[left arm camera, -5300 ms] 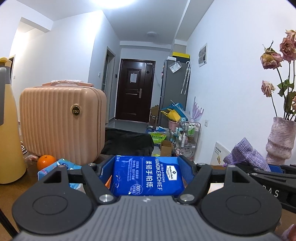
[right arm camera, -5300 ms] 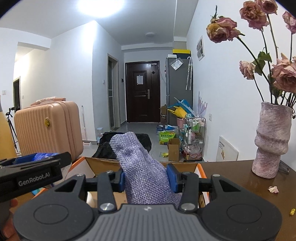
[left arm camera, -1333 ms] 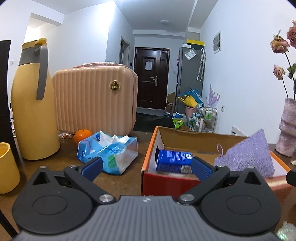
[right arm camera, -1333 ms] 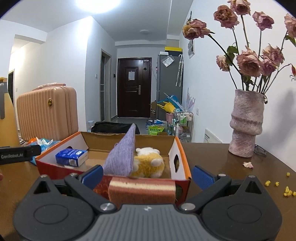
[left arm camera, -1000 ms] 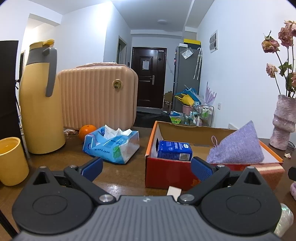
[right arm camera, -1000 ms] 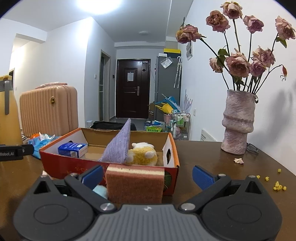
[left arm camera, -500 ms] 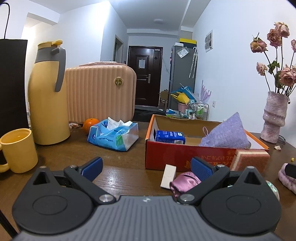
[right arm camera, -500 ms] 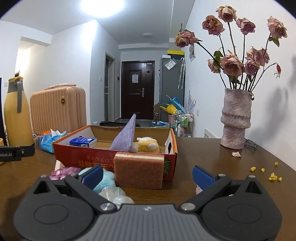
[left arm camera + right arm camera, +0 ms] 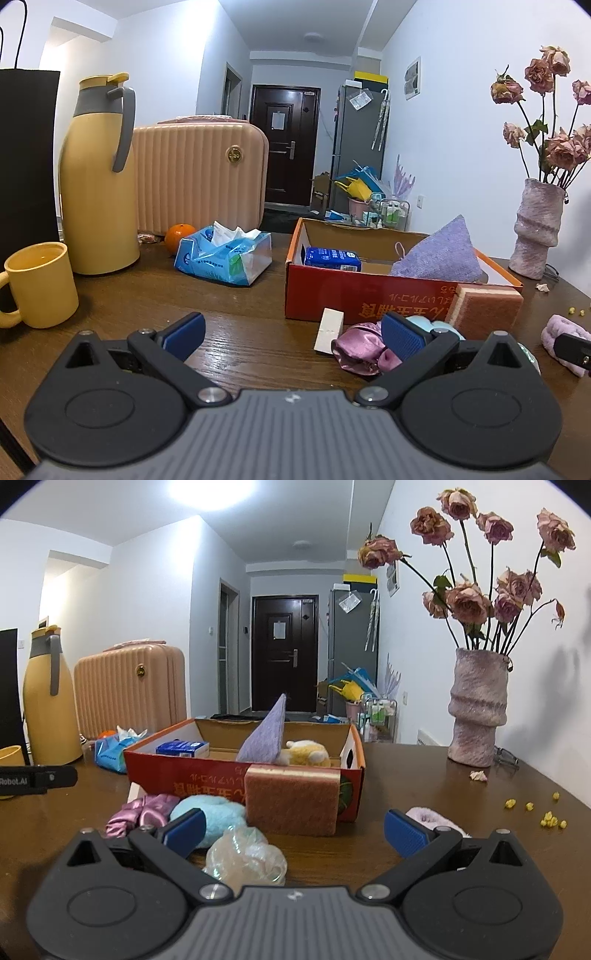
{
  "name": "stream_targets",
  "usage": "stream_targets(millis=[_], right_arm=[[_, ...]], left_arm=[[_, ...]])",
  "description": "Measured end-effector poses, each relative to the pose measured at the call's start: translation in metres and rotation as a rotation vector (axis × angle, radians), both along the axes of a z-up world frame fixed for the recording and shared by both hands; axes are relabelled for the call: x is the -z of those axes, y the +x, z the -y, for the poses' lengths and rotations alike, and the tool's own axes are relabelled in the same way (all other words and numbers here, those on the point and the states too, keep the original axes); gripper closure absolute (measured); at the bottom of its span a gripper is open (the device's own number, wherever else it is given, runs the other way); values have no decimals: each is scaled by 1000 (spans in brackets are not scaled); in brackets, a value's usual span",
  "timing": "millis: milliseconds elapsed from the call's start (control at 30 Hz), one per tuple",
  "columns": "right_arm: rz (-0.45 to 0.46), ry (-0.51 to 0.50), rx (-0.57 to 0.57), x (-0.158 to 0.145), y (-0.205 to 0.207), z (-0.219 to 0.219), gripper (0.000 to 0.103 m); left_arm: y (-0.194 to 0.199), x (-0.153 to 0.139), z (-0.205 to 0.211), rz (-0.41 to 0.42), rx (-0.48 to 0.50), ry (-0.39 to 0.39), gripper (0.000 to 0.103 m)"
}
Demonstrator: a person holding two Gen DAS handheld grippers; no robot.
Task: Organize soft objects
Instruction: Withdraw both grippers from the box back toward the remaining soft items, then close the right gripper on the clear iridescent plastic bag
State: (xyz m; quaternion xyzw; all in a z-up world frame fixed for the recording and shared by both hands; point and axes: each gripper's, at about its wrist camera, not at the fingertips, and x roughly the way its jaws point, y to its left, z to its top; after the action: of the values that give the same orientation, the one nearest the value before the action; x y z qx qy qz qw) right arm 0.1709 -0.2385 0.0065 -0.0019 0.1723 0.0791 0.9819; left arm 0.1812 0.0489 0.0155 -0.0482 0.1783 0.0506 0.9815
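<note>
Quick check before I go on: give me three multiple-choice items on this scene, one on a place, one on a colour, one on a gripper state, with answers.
1. Where is the sponge?
A. inside the box
B. against the box's front, on the table
C. beside the vase

2. What colour is the mug?
A. yellow
B. blue
C. white

3. How is the right gripper?
A. shut on the pouch
B. shut, empty
C. open, empty

Answers: 1 B, it stands outside the box; 2 A, yellow like the flask; 3 C, jaws spread with nothing between them.
</note>
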Motion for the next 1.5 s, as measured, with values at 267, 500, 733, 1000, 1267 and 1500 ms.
stream_targets(millis=[267, 500, 733, 1000, 1267, 1500], right_arm=[[-22, 21, -19, 3, -1, 1, 0], [-89, -1, -45, 14, 10, -8, 0], [-137, -24, -71, 22, 26, -19, 0], [-208, -79, -97, 32, 53, -36, 3], [-282, -96, -117, 43, 77, -43, 34], [-296, -91, -151, 46, 80, -45, 58]], left_arm=[[2, 2, 1, -21, 5, -4, 0], [4, 4, -1, -41, 6, -15, 0], [10, 5, -10, -62, 8, -40, 0], [16, 8, -27, -78, -30, -40, 0], [20, 11, -35, -97, -42, -42, 0], [23, 13, -33, -111, -40, -38, 0]])
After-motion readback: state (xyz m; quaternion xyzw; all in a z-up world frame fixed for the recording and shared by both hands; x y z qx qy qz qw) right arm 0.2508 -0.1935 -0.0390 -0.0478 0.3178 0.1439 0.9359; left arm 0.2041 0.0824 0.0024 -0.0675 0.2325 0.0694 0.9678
